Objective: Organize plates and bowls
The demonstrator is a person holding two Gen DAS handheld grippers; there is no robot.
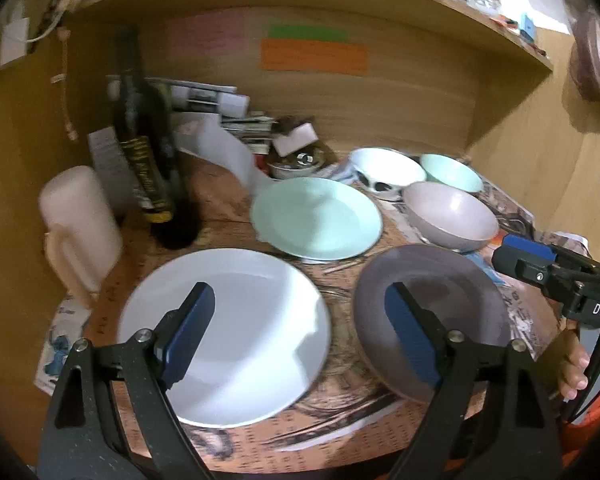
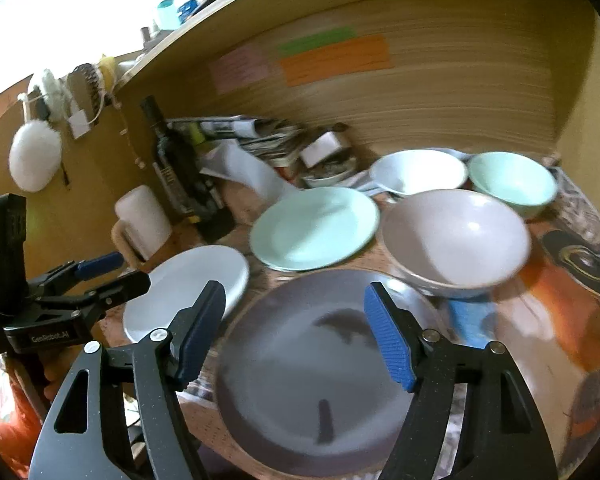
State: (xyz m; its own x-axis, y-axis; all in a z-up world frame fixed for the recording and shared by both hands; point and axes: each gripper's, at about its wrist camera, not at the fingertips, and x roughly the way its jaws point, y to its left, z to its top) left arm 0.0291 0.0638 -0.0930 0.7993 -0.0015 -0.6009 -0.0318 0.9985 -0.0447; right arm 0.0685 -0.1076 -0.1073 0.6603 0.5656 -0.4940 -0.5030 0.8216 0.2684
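Observation:
Three plates lie on the paper-covered table: a white plate [image 1: 236, 332] [image 2: 188, 284] at the front left, a grey plate [image 1: 440, 300] [image 2: 324, 368] at the front right, and a mint plate [image 1: 316, 220] [image 2: 314, 228] behind them. Further back stand a pinkish bowl [image 1: 450, 216] [image 2: 456, 240], a white bowl [image 1: 386, 170] [image 2: 418, 170] and a mint bowl [image 1: 452, 174] [image 2: 512, 180]. My left gripper [image 1: 300, 312] [image 2: 134, 269] hovers open above the white and grey plates, holding nothing. My right gripper [image 2: 296, 312] [image 1: 508, 254] is open over the grey plate, also with nothing between its fingers.
A dark bottle [image 1: 148, 152] and a white mug [image 1: 80, 220] stand at the left by the wooden side wall. Stacked papers [image 1: 220, 100] and a small cluttered dish [image 1: 296, 164] fill the back. A shelf hangs overhead. A hand [image 1: 576, 364] grips the right tool.

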